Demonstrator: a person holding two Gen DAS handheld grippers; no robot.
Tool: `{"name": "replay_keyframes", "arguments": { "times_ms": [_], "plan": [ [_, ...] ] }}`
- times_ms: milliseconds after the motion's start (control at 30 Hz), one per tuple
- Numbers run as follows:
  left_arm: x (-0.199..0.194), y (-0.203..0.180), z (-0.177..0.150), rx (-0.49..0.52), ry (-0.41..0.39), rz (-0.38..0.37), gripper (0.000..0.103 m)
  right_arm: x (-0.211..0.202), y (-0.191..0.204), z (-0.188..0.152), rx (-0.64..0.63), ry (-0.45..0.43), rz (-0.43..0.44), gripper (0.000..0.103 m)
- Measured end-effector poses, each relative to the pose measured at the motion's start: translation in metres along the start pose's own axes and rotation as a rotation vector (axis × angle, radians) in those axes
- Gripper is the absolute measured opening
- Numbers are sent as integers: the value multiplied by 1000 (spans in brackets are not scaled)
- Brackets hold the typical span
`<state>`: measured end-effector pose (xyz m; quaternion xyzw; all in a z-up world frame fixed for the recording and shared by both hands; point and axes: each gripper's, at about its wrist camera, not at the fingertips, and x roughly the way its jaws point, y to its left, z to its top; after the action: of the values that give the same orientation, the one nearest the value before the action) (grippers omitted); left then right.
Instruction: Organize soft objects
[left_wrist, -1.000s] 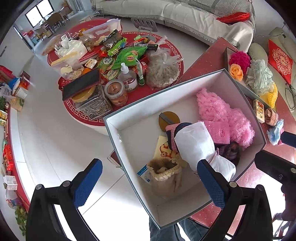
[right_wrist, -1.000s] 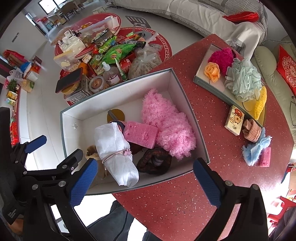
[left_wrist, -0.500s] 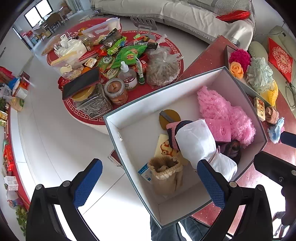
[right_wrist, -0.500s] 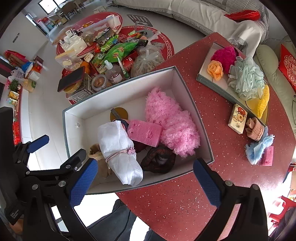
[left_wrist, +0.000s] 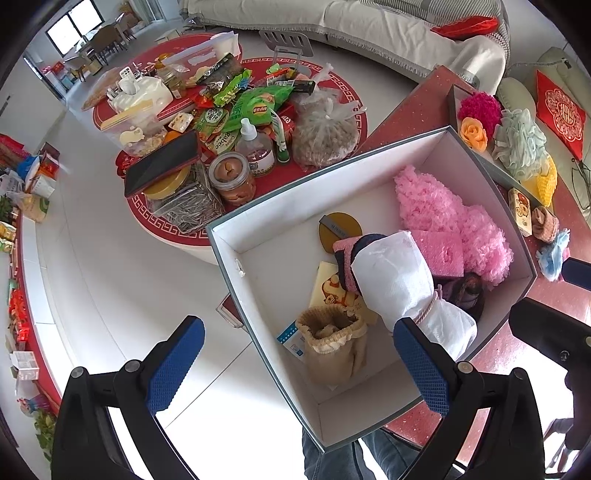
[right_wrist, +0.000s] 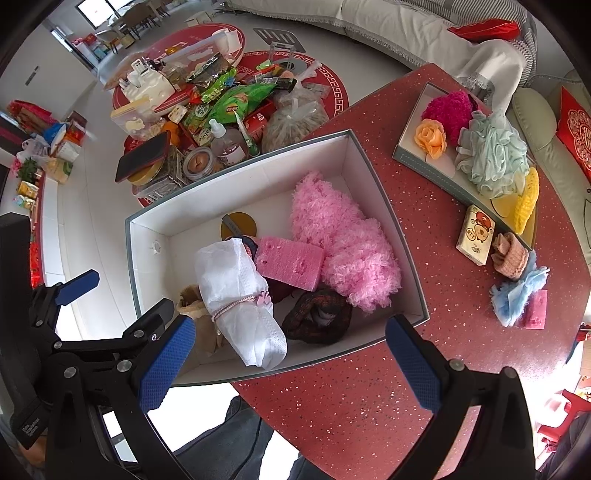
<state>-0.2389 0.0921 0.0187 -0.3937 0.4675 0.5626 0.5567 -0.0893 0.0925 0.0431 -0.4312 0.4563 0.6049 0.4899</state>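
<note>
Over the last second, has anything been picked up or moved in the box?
Nothing was picked up or let go. Only the view over the white cardboard box drifted slightly. The white tied cloth bundle, pink sponge block and fluffy pink cloth lie as before; both hand-held grippers stay open and empty.

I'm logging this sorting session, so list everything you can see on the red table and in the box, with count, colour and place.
box: 1, white inside, table's near edge
fluffy pieces: 2, pink, in box
sponge: 1, pink, in box
wrapped bundle: 1, white, in box
knit pouch: 1, tan, in box
tray: 1, pale, far side of table
bath pouf: 1, mint, on tray
left gripper: open, above box
right gripper: open, above box edge
</note>
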Motion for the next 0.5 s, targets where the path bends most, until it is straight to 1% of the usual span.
{"name": "replay_keyframes", "arguments": {
  "times_ms": [500],
  "plan": [
    [4, -1, -1, 8, 10, 12, 103, 0, 0, 0, -1, 1, 3, 103]
  ]
}}
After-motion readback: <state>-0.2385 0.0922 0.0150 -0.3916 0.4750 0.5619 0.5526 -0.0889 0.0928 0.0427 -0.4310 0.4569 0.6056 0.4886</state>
